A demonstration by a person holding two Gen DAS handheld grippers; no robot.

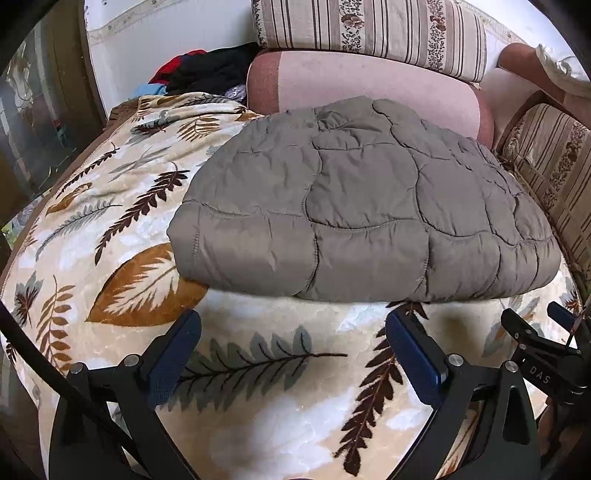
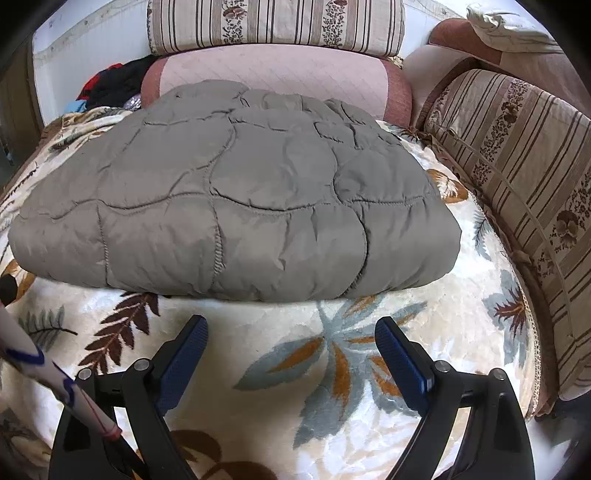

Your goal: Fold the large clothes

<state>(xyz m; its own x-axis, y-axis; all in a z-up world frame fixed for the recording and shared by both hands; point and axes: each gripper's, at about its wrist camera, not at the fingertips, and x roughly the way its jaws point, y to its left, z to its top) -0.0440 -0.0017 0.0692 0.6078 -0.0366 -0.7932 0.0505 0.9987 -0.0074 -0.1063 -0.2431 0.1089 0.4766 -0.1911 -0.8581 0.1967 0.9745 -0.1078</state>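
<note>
A grey quilted jacket [image 1: 362,206] lies folded into a thick, roughly rectangular bundle on a leaf-patterned blanket [image 1: 122,206]. Its near edge is a rounded fold running side to side, slightly raised above the blanket with a shadow under it. Its far edge lies close against a pink bolster cushion [image 1: 369,85], and a striped floral cushion [image 1: 369,29] rests on top of that bolster.

The left gripper [image 1: 293,321] hovers just short of the jacket's near edge, both blue-padded fingers spread wide with nothing between them, only bare blanket below. The right gripper [image 2: 291,326] sits likewise in front of the near edge, fingers splayed wide and holding nothing, apart from the fabric. In the left wrist view the right gripper's black frame shows at the jacket's near right corner.

In the right wrist view, a strip of open blanket runs along the jacket's [image 2: 236,192] right edge, ending at a striped side cushion [image 2: 517,177] bordering the blanket [image 2: 424,332]. To the jacket's left, a wider stretch of blanket lies free out to its brown-trimmed border. Beyond the jacket's far left corner, a pile of dark and red clothes [image 1: 207,70] sits against the white wall. The widest free area is the blanket in front of the near fold.
</note>
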